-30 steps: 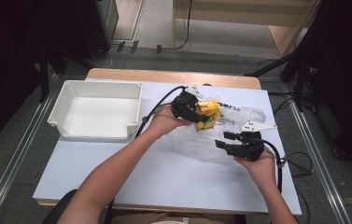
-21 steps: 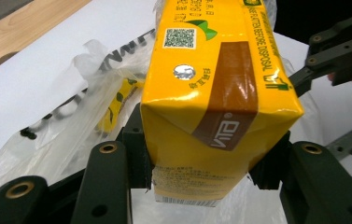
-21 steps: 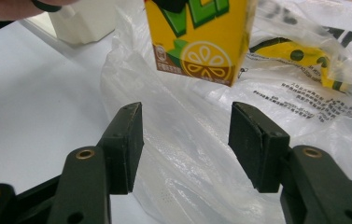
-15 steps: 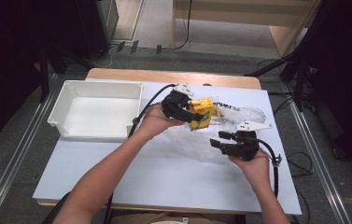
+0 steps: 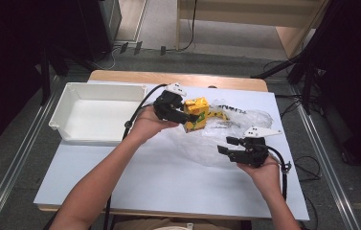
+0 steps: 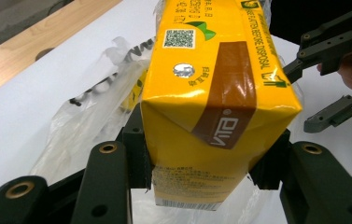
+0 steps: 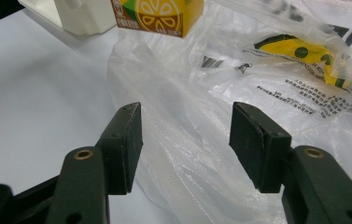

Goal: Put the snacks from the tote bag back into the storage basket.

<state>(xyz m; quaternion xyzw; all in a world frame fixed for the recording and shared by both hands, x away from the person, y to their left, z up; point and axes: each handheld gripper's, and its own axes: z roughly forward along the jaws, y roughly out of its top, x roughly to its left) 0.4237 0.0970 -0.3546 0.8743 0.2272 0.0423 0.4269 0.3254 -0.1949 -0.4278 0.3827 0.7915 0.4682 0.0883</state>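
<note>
Over the bag (image 5: 226, 139), left tongs (image 5: 187, 116) are clamped on the yellow carton (image 5: 197, 112); right tongs (image 5: 227, 145) gape wide, holding nothing.

The drink carton (image 6: 211, 93) is glossy coated card, yellow with a brown band, smooth enough to catch highlights, and the black pads (image 6: 138, 149) of the left hand-held gripper (image 5: 180, 114) on its sides look like matt, faintly grainy plastic with brass-coloured rivets. The bag (image 7: 239, 93) beneath is thin clear plastic film, crinkled and shiny, printed in black. The counter (image 5: 120, 182) has a smooth matt white sheet over a pale wooden edge, and the tray (image 5: 63, 112) is plain white plastic with a dull sheen.
</note>
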